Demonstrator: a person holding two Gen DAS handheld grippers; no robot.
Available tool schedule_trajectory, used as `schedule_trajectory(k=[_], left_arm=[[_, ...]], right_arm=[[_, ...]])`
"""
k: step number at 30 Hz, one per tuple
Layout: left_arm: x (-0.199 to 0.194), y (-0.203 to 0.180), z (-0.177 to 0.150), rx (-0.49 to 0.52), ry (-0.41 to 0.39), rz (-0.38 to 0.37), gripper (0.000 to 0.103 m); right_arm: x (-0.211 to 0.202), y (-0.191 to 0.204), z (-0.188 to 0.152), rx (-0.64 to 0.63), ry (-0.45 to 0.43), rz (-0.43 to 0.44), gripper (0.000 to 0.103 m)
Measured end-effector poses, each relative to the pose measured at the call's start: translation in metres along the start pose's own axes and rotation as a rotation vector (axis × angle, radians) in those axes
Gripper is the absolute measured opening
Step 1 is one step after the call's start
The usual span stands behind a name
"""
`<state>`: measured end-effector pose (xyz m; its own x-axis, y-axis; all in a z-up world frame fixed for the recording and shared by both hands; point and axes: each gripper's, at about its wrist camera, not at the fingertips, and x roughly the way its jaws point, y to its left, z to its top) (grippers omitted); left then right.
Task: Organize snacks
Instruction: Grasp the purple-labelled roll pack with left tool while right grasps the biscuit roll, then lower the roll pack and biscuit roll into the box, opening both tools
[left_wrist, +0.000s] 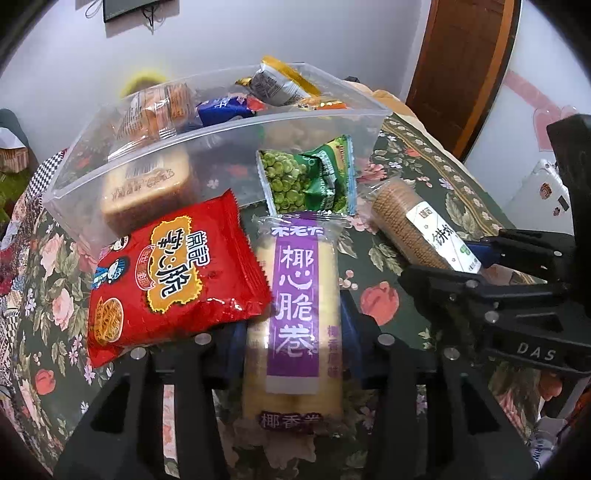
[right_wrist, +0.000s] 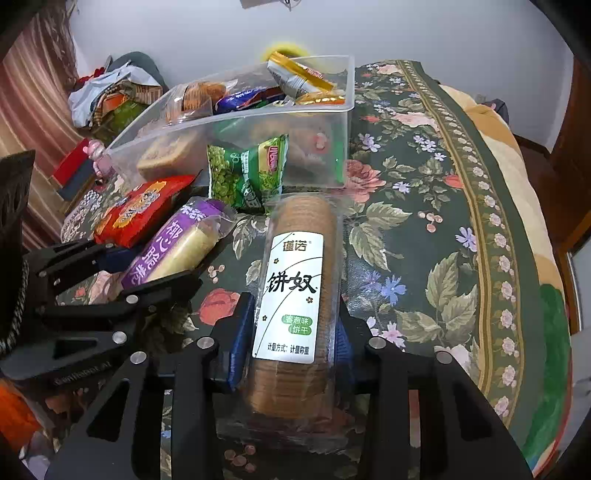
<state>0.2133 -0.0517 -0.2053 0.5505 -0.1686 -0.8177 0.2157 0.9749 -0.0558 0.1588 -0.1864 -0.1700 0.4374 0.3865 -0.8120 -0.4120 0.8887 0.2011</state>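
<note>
Left gripper (left_wrist: 293, 354): jaws clamped on the coconut roll pack (left_wrist: 293, 314); long axis runs away towards the clear bin (left_wrist: 221, 129); purple label reads 椰心脆卷
Right gripper (right_wrist: 291, 354): jaws clamped on the biscuit sleeve (right_wrist: 295, 295); lengthwise towards the bin; white label reads 饼奴
Tabletop: floral cloth (right_wrist: 424, 221); red noodle packet (left_wrist: 173, 269) and green pea bag (left_wrist: 310, 181) by the bin
</note>
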Motion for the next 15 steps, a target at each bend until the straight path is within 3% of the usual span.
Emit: schedule_trajectory(k=[8, 15], left_arm=[[-0.033, 0.005, -0.008, -0.042, -0.033, -0.033, 0.045], [-0.075, 0.008, 0.001, -0.074, -0.118, -0.063, 0.045]], right_arm=[[-0.021, -0.007, -0.002, 0.017, -0.041, 0.01, 0.034], [-0.044, -0.005, 0.012, 0.017, -0.115, 0.011, 0.034]])
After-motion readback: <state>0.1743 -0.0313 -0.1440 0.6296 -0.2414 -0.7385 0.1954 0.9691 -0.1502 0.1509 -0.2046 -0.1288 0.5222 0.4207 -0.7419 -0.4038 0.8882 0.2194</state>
